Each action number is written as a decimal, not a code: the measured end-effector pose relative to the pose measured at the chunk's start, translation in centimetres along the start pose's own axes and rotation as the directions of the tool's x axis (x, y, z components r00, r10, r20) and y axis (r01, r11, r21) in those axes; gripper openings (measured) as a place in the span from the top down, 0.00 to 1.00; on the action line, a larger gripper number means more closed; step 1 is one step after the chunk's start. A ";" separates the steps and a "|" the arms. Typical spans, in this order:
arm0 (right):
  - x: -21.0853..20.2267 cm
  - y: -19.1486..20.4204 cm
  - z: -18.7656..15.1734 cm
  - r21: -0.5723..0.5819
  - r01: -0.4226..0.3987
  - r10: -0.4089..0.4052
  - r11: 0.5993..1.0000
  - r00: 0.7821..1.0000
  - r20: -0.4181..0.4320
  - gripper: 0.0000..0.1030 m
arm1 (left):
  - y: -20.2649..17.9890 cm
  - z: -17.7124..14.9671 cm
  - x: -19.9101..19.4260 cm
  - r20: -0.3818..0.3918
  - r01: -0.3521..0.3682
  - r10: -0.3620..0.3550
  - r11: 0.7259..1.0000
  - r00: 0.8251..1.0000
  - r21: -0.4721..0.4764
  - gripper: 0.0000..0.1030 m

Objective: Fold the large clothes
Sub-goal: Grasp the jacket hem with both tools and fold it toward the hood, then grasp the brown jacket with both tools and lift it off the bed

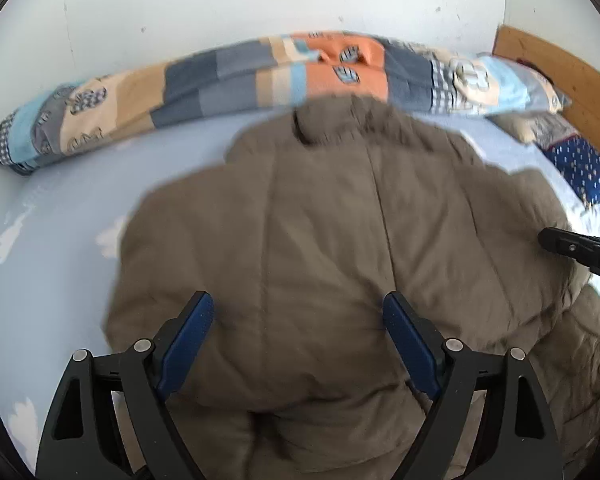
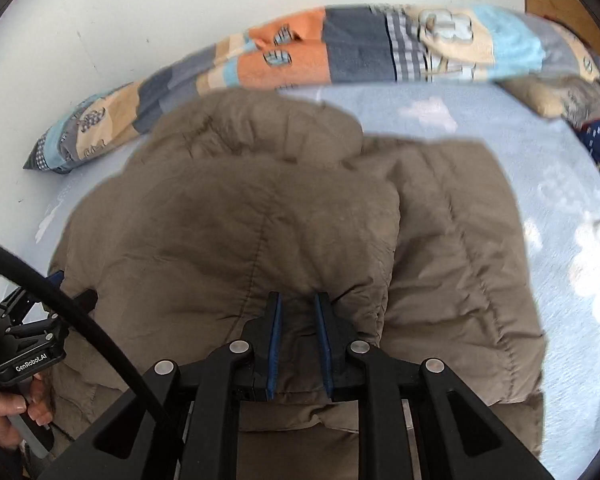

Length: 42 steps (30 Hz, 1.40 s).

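A large brown quilted jacket point(image 1: 340, 220) lies on a light blue bed, hood end toward the wall. My left gripper point(image 1: 298, 312) is open and empty, hovering over the jacket's near part. In the right wrist view the jacket point(image 2: 260, 216) has one side folded over its middle. My right gripper point(image 2: 298, 308) is shut on a fold of the jacket's fabric at its near edge. The right gripper's tip shows at the right edge of the left wrist view point(image 1: 572, 246). The left gripper and the hand that holds it show at the lower left of the right wrist view point(image 2: 28, 344).
A long patchwork pillow point(image 1: 260, 76) lies along the white wall behind the jacket. A dark blue dotted cushion point(image 1: 584, 172) and a wooden headboard point(image 1: 560, 68) are at the far right. Bare blue sheet point(image 2: 560, 216) lies to the right of the jacket.
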State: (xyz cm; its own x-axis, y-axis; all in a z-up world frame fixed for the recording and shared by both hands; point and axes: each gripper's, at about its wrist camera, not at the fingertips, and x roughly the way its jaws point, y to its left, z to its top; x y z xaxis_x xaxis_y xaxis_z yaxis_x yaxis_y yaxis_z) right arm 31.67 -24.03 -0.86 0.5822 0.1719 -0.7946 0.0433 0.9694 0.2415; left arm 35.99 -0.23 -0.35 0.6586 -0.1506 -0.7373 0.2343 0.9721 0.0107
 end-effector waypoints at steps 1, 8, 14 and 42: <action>-0.5 0.1 0.4 -0.002 -0.013 0.013 1.000 1.000 0.027 0.83 | 0.7 0.4 -0.5 0.015 -0.001 0.001 1.000 1.000 -0.025 0.16; -1.6 -1.2 1.1 0.042 -0.002 -0.001 0.999 0.998 0.067 0.83 | 6.0 0.2 0.9 -0.061 -0.033 0.022 0.984 0.998 -0.176 0.16; 0.8 -2.1 0.0 0.067 0.005 -0.004 0.998 1.000 -0.018 0.82 | 5.4 -1.5 2.8 -0.093 -0.047 0.029 0.977 0.995 -0.207 0.16; -19.9 -0.9 -8.3 0.007 -0.127 0.122 0.992 0.967 0.225 0.67 | 6.7 -14.1 -25.8 0.133 -0.005 0.027 0.987 0.991 -0.159 0.16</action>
State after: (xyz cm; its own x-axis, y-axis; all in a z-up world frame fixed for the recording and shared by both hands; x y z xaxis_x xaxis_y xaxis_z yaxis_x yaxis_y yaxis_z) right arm 13.34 -26.83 10.14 0.7508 0.2454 -0.6133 -0.0257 0.9386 0.3441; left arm 10.47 12.70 9.24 0.7541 -0.1474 -0.6401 0.1146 0.9891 -0.0927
